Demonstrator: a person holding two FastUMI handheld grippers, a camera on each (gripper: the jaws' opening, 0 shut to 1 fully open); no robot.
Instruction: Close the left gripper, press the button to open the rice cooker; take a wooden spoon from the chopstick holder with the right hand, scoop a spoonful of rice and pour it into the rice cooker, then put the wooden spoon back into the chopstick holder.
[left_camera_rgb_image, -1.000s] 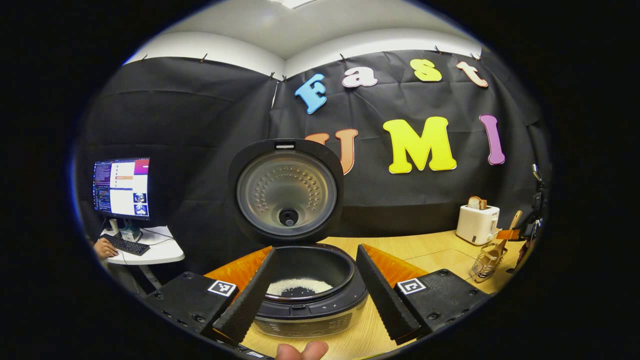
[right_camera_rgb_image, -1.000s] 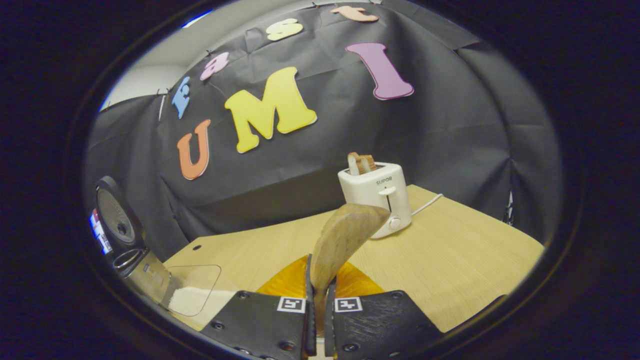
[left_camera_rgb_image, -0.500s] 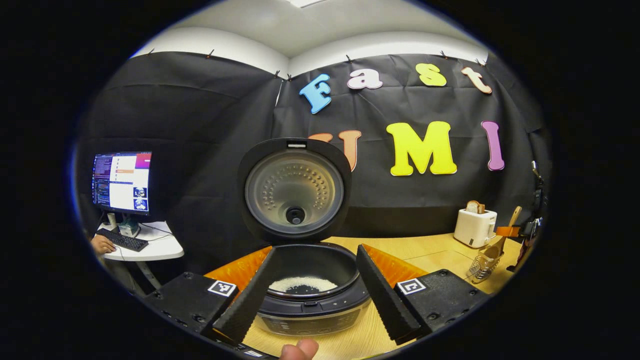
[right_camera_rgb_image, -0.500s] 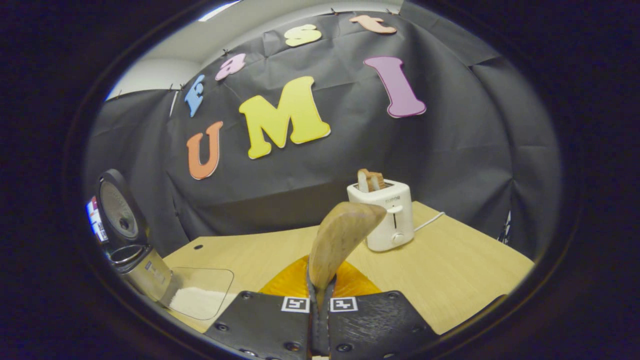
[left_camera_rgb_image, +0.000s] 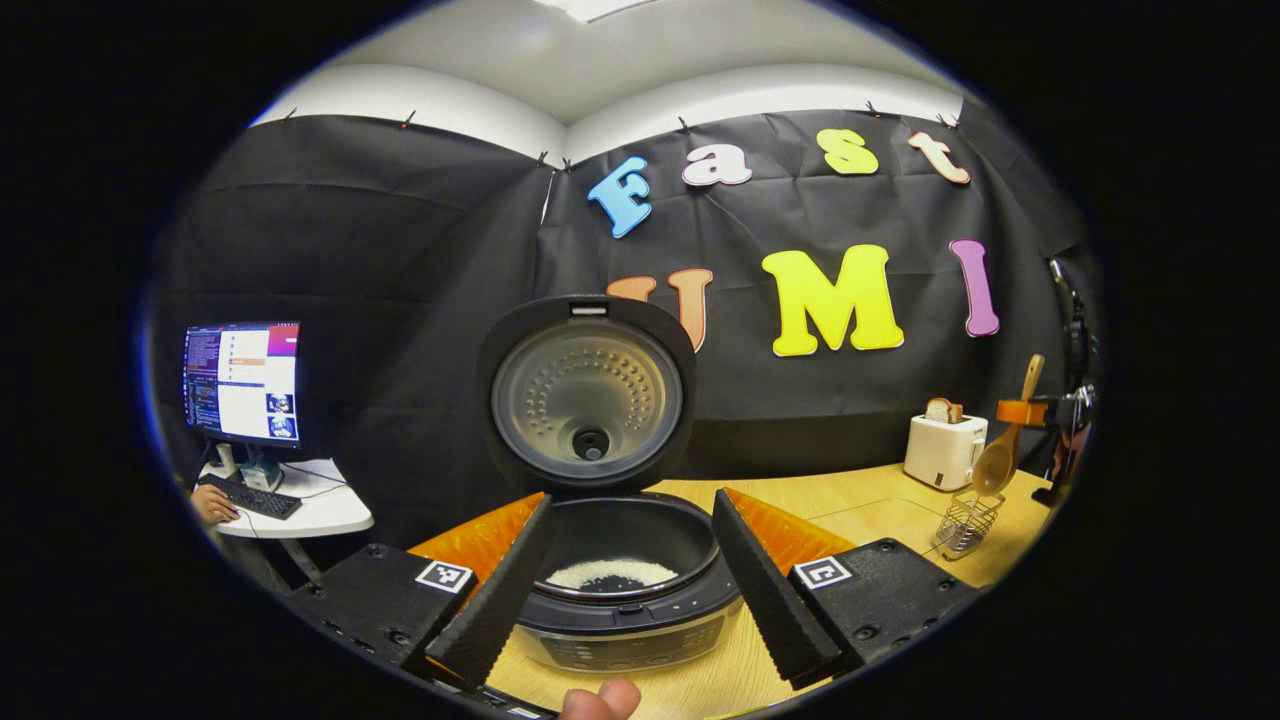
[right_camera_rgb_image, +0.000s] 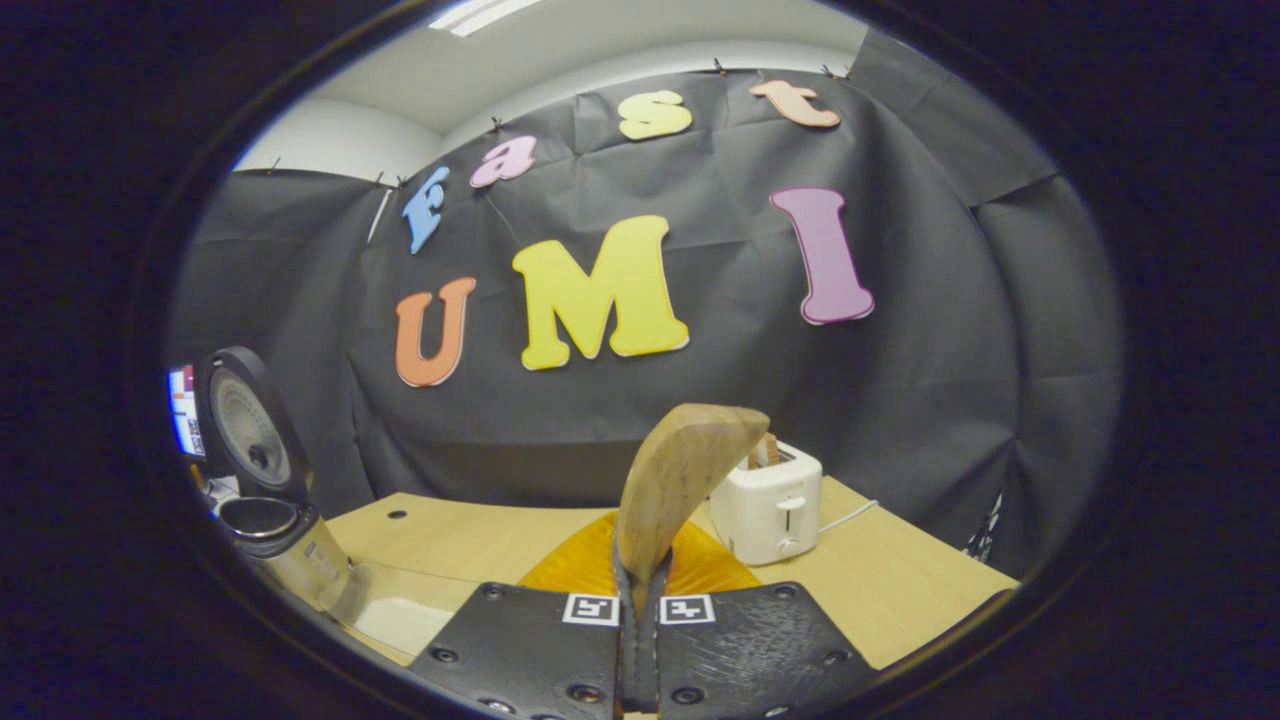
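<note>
While the right gripper (right_camera_rgb_image: 640, 640) squeezes the wooden spoon (right_camera_rgb_image: 680, 480) and the left gripper (left_camera_rgb_image: 630, 590) rests open by the rice cooker (left_camera_rgb_image: 620, 590), carry it level, slowly, to the rice (right_camera_rgb_image: 400, 625).

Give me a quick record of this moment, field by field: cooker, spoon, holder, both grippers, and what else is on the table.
rice cooker: lid up, some white rice in the dark inner pot
wooden spoon: clamped in the right gripper, bowl hanging just above the holder
chopstick holder: wire basket on the table, near the toaster
left gripper: open, fingers either side of the cooker
right gripper: shut on the spoon handle
toaster: white, bread in its slot
table: light wood
</note>
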